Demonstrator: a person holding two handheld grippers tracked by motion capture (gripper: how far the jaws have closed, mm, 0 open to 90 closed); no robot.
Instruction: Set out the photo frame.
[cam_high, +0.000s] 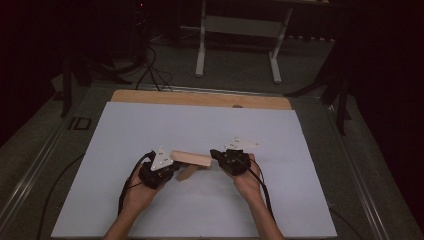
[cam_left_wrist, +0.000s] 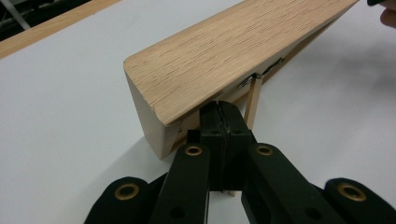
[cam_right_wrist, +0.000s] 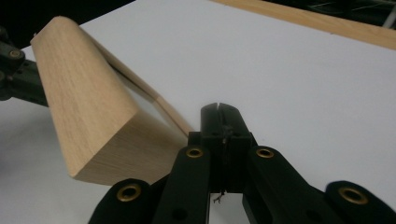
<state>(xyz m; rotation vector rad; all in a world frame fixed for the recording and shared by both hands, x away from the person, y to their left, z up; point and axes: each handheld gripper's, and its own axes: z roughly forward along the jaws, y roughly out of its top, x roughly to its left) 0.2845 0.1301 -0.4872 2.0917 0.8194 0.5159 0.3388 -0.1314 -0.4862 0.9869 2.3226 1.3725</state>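
- Holding a wooden block (cam_high: 191, 158) up off the white table sheet (cam_high: 280, 200) between my two grippers, I have it tilted, one long face turned up, with a thin wooden slat (cam_left_wrist: 253, 100) fixed along its underside.
- Left gripper (cam_left_wrist: 219, 112): my fingers are pressed together just under the block's near corner, and they look pinched on the thin slat edge that runs beneath; from the high view this gripper (cam_high: 172, 169) sits at the block's left end.
- Right gripper (cam_right_wrist: 218, 116): fingers pressed together with no gap, tips just beside the block's end face and next to the slat (cam_right_wrist: 170, 112); I cannot tell whether anything thin is caught between them. From above it (cam_high: 216, 155) touches or nearly touches the block's right end.
- Handling, as I judge it: solid oak-like timber, stiff, unlikely to dent or break, moderately heavy for a pinch at one corner, so it will want to swing down around my left fingers.
- Smooth sanded faces may slide against hard pads.
- Best hold, to my eye: spread the fingers across the block's two long flat faces near mid-length, not on the slat, which looks the weaker part and could pry loose.
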